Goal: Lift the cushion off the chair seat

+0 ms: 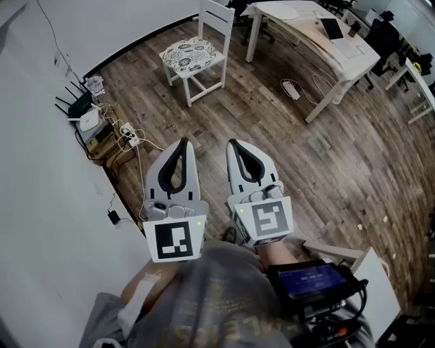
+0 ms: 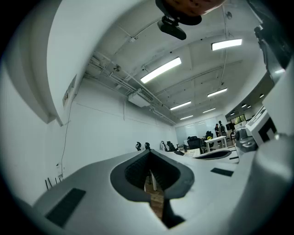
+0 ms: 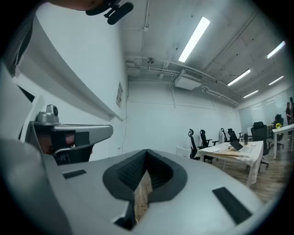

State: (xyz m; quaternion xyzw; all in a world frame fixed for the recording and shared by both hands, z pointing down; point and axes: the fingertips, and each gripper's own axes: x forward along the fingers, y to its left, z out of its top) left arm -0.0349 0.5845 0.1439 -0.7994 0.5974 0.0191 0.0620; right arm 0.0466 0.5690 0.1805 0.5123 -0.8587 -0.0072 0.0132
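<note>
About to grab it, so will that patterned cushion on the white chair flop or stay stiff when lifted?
Probably floppy: the cushion looks thin and lies flat on the chair seat. Being so thin, likely light. Pinched at one edge, it may droop.

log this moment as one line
phase: pre-grasp | left tongs: shut, empty | right tongs: shut, empty | cushion: on chair seat, untouched, far ahead

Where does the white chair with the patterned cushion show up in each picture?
Head view: white chair, top centre, cushion on its seat.
Left gripper view: not clearly in it.
Right gripper view: small, right of centre, by the far wall.
Shared landmark: the long white table, right of the chair in both views that show it.
</note>
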